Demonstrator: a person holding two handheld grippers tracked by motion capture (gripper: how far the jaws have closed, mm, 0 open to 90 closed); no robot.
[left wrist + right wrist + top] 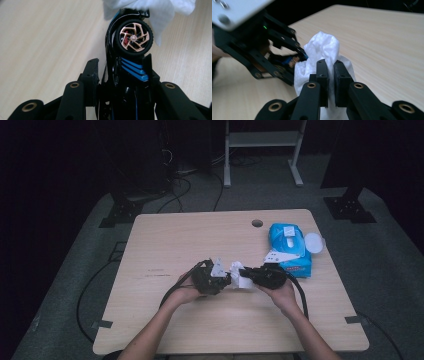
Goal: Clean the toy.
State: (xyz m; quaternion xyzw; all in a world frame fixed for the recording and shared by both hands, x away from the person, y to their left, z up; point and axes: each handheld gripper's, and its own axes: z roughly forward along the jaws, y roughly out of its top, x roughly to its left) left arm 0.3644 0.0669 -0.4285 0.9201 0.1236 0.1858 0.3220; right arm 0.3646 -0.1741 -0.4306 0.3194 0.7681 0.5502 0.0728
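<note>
White wipe [322, 47]: clamped in right claw [331, 82], touching car.
Toy car [130, 62]: clamped between left claw [120, 72] pads.

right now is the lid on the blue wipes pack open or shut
Open. In the high view the round white lid is flipped out to the right side of the blue wipes pack, lying flat beside it on the table.

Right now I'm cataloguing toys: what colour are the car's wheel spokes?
Copper-gold spokes, clearest in the left gripper view.
</note>
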